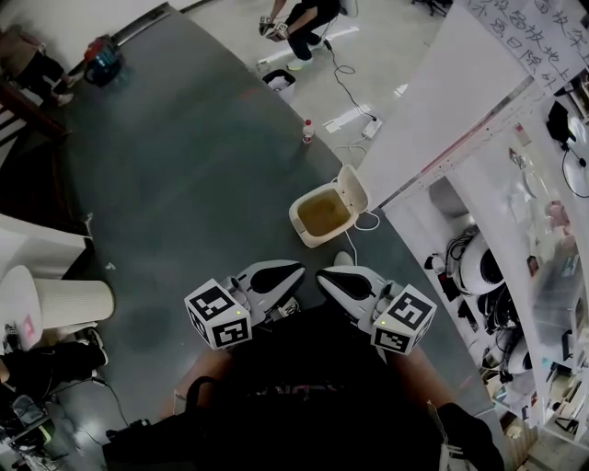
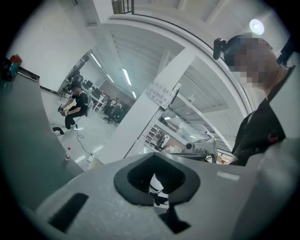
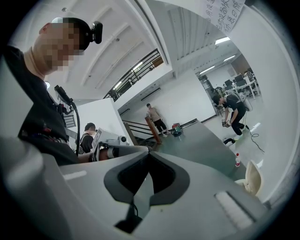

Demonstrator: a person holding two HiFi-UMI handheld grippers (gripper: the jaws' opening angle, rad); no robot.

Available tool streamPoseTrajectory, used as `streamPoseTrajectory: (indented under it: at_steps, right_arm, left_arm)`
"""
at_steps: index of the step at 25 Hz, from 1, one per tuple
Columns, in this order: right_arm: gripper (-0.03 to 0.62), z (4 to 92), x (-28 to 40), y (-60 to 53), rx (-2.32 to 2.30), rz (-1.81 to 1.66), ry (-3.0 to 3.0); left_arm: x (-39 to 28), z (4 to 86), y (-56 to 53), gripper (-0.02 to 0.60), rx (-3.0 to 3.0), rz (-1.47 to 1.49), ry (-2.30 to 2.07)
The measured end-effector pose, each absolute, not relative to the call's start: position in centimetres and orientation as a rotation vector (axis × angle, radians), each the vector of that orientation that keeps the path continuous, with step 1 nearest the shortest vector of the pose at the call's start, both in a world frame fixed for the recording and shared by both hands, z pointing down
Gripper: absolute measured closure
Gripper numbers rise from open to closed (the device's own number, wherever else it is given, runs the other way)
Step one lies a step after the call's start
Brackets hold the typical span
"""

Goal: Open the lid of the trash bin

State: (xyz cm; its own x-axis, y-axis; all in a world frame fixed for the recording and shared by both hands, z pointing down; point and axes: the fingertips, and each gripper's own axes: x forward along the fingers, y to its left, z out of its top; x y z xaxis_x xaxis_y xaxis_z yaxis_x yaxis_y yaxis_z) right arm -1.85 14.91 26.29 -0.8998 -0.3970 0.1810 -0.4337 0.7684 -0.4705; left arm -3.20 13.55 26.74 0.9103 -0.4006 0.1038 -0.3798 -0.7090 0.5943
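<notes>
1. Dark grey floor: fills most of the head view; a paler floor borders it at the top right.
2. White partition: runs diagonally down the right side, with a sheet of handwritten paper fixed near its top.
3. Person at the top: in dark clothes, bent over on the pale floor, well apart from the trash bin.
4. Ribbed white cylinder: lies at the left edge, far from the bin.
5. Trash bin: cream-coloured, standing on the grey floor close to its right edge, near the foot of the partition and ahead of both grippers. Its lid stands raised on the side nearest the partition, so the yellowish-brown inside shows. A white cable lies just beside it.
6. Left gripper: held low against the holder's body, tip pointing toward the bin. Fingers are closed against each other and hold nothing; only the notch in their pads leaves a small window.
7. Right gripper: held alongside the left one, tips near each other, apart from the bin. Fingers are likewise pressed together with nothing between them.
8. Small white bin: stands at the far edge of the grey floor.
9. Power strip: lies on the pale floor.
10. Bottle: upright, red-capped, beyond the trash bin.
</notes>
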Motion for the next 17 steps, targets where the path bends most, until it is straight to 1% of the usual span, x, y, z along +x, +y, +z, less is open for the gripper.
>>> streamPoseTrajectory:
  at_steps: [17]
  right_arm:
    - [0.586,26.61,-1.60,15.01,0.676,0.802,-2.886]
  left_arm:
    - [-3.12,26.99,13.68,0.581,2.426,-0.047,-0.566]
